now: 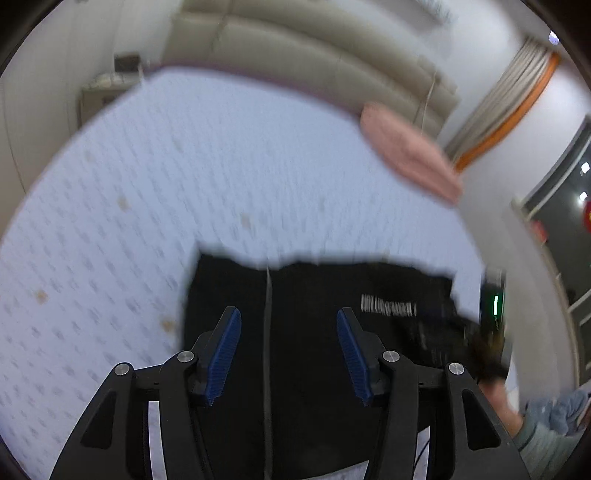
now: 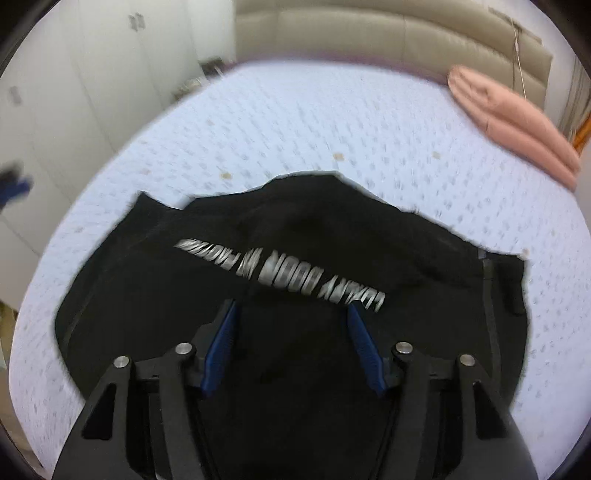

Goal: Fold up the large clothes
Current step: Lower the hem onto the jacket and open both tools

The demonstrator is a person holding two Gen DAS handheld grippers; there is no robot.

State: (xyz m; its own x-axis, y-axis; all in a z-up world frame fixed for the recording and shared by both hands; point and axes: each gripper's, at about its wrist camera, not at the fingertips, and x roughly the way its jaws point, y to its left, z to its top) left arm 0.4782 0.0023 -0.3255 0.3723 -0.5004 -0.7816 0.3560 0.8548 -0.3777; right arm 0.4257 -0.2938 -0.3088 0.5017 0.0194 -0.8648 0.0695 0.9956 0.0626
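Hovering over dark cloth, the left gripper [image 1: 289,354] stands wide, its blue pads [image 1: 223,354] apart with nothing between them; the right gripper [image 2: 291,347] is likewise spread and empty, so neither holds the garment. Both wrist views are smeared by motion. Beneath both lies the black garment [image 2: 258,229], partly folded on the bed [image 2: 332,122], with a line of white lettering [image 2: 280,269] across its top layer; in the left view a pale seam or zip line [image 1: 267,332] runs from six toward twelve o'clock between the pads. In the right view the cloth's far edge rises to a peak at twelve o'clock and a flap reaches out at ten o'clock; a corner lies at three o'clock. A folded pink blanket [image 2: 517,125] sits well apart at two o'clock, against the padded headboard [image 2: 369,33]. The fold looks part done, I judge, and the next grasp wants care: choose two matching corners or edge points, come down with jaws open, pinch only the layers meant to move, and lift both sides evenly so the lettering panel stays flat. The uneven far edge should be squared before the next fold, or the bundle may end up lopsided.
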